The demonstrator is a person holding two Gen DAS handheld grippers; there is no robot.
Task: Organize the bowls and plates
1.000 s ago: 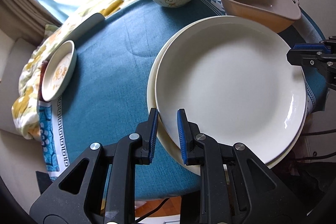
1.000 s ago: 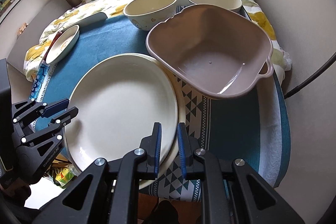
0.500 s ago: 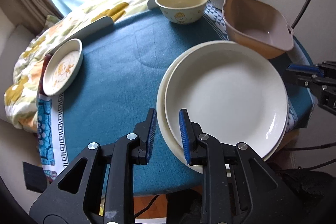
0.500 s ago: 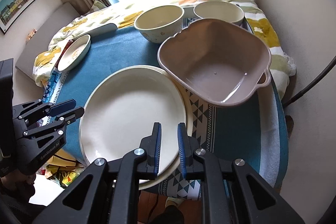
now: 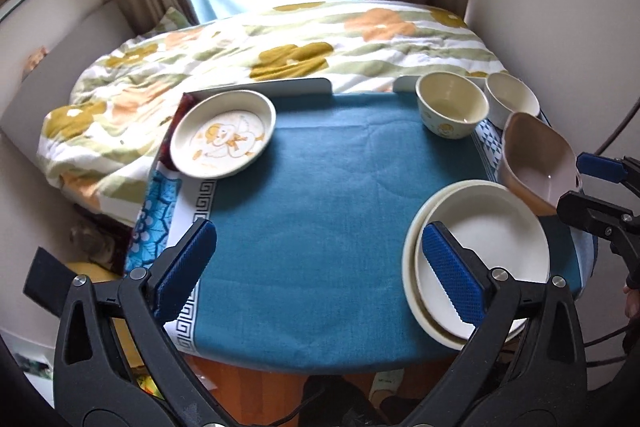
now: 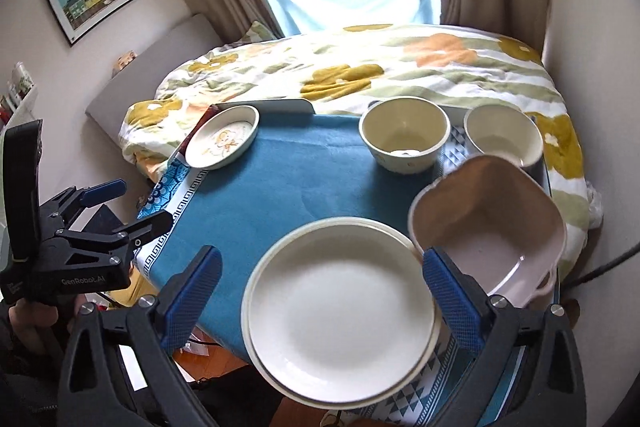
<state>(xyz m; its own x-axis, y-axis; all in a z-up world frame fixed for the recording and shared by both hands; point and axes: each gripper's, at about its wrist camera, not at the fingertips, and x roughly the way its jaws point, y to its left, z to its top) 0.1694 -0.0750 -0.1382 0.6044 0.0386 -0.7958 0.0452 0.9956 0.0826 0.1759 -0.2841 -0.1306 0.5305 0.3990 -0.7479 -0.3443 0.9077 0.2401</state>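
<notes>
Left hand-held gripper (image 5: pixel 320 267): jaws are opening wide above the blue cloth, holding nothing; its right pad is showing in front of the stacked plates without touching them.
Right hand-held gripper (image 6: pixel 320 295): jaws are opening wide and gripping nothing; the plates are lying below, between the pads, untouched.
Stacked plates (image 6: pixel 340 311): a white plate is sitting inside a slightly larger cream one at the near edge of the bench (image 6: pixel 276 195), overhanging it a little.
Pink dish (image 6: pixel 492 227): a squarish pink bowl with a small handle is sitting tilted just beyond the plates, to their right, its rim touching or overlapping theirs.
Cartoon bowl (image 6: pixel 404 135): standing upright farther back.
Plain bowl (image 6: pixel 502 135): sitting just beside the cartoon bowl, to its right.
Small saucer (image 5: pixel 224 139): lying at the far left corner, well apart from the rest.
Bed (image 5: pixel 280 39): a flowered quilt is lying beyond the bench.
</notes>
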